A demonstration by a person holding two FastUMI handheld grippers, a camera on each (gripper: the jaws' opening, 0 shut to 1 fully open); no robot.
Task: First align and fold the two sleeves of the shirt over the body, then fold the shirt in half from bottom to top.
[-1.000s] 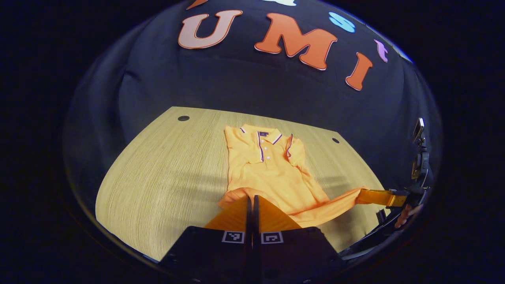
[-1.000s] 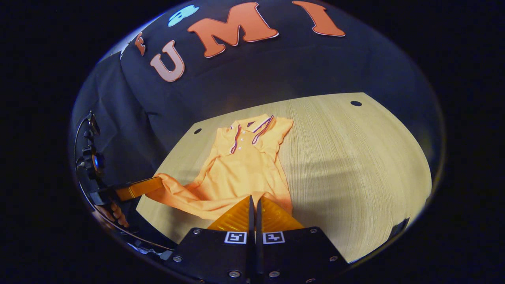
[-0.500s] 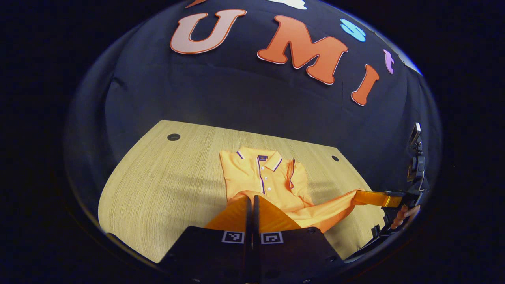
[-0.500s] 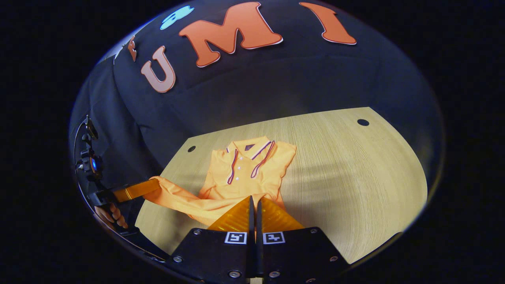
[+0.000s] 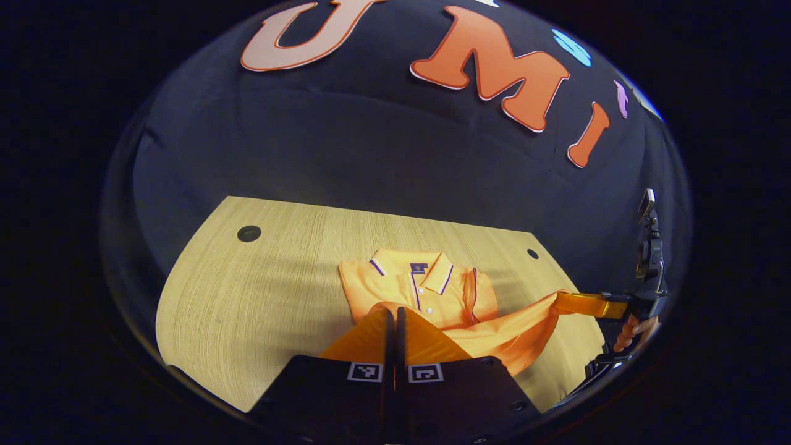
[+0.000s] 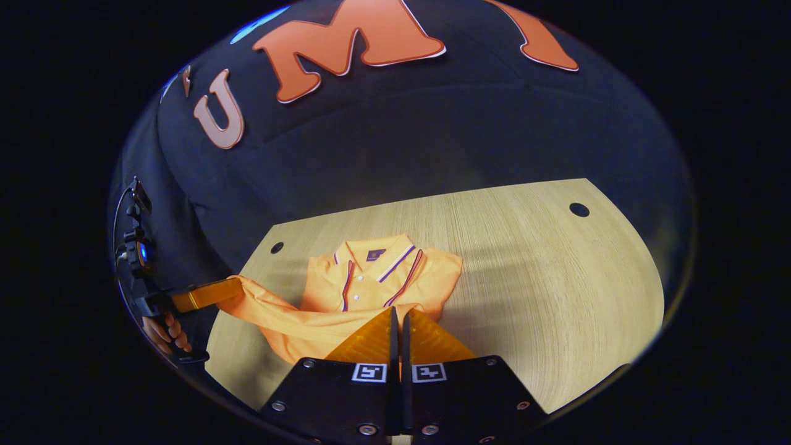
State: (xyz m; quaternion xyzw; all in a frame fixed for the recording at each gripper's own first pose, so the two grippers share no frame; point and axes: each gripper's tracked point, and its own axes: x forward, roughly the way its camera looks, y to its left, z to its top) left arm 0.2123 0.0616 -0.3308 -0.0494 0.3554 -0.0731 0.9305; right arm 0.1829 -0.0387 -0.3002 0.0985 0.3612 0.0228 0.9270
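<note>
Shirt [image 5: 426, 290] hem clamped at both corners by left hand-held gripper [image 5: 393, 318] and right hand-held gripper [image 6: 398, 318], raised toward the collar at 12 o'clock for the bottom-to-top fold.

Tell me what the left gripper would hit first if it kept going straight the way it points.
Probably the shirt's collar: the left gripper, shut on the shirt hem, points at it over the table. Depth is unclear.
</note>
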